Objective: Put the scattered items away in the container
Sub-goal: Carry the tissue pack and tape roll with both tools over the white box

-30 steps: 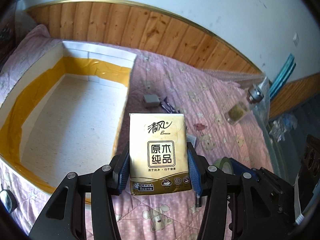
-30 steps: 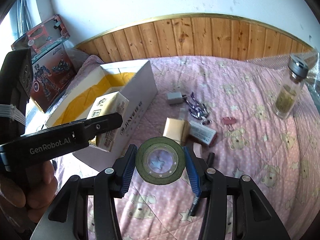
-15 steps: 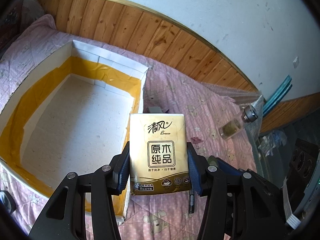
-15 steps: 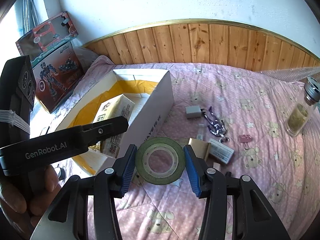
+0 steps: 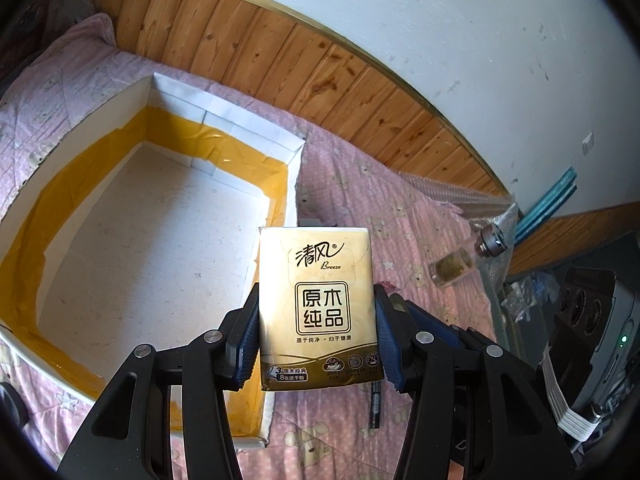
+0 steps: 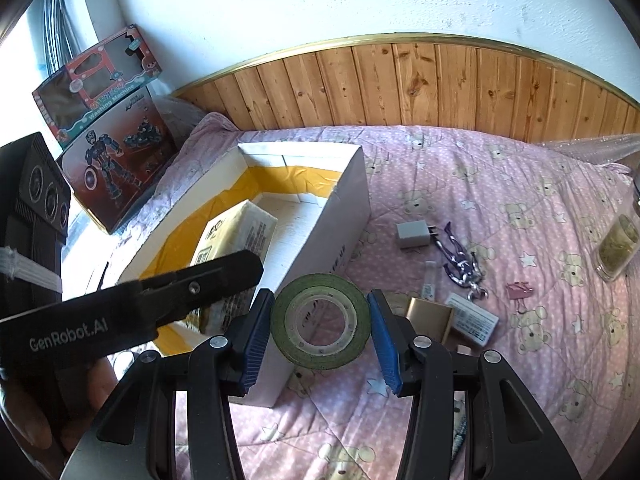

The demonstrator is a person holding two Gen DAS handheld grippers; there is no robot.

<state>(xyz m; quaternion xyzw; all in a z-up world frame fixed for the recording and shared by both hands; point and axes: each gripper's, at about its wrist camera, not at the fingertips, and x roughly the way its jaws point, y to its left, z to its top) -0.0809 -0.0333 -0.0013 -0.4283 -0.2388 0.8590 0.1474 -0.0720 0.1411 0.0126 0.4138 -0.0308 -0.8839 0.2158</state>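
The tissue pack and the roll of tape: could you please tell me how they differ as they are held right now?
The tissue pack is a flat golden rectangle with printed characters; the roll of tape is a dark green ring with a clear core. The tissue pack sits in the left gripper, the roll of tape in the right gripper. Both are clamped between blue pads, lifted off the pink quilt near the white box.

A home bedroom: a bed [image 6: 500, 184] under a pink teddy-bear quilt, wooden wall panelling [image 6: 400, 84] below a white plastered wall, and boxed toys [image 6: 104, 120] stacked in the corner.
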